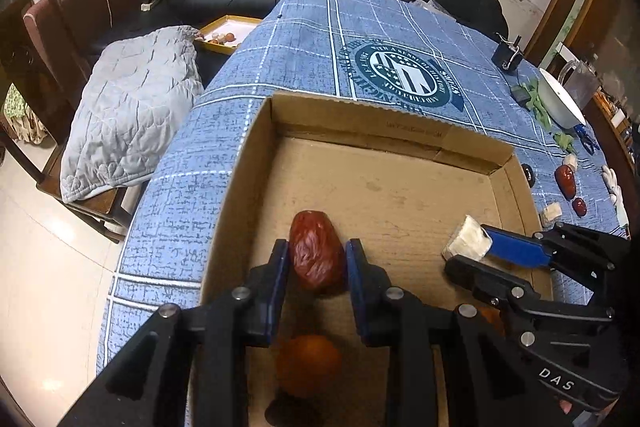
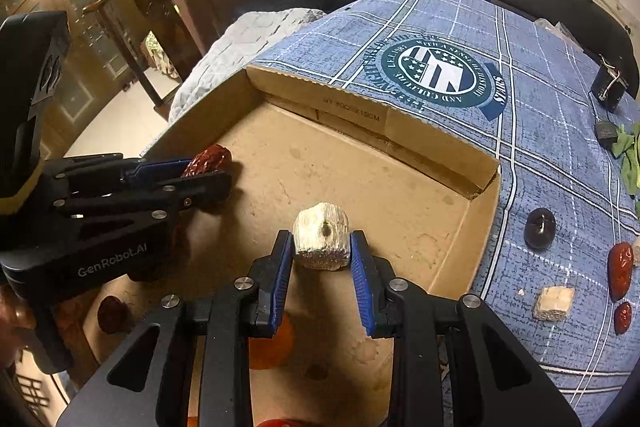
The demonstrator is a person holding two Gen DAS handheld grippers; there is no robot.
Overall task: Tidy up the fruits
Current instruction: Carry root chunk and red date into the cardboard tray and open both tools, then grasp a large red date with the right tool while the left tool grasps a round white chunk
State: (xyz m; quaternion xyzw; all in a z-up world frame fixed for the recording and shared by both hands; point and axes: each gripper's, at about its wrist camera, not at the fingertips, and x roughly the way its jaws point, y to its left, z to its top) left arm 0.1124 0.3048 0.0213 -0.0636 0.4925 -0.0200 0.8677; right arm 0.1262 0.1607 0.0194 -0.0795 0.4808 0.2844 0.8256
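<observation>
The fingers of the left gripper [image 1: 317, 259] pinch a wrinkled red date [image 1: 316, 255] low over the floor of the cardboard box [image 1: 384, 131], near its left wall. The right gripper [image 2: 322, 259] clamps a pale cut chunk [image 2: 321, 241] above the box floor, toward the right wall. An orange fruit [image 1: 308, 365] lies at the near edge. To place well, lower each piece until it touches cardboard, then part the jaws slowly so nothing rolls. More dates [image 2: 620, 269], another chunk [image 2: 554, 303] and a dark round fruit [image 2: 540, 227] wait on the blue cloth [image 2: 540, 147] beyond the box's right wall.
</observation>
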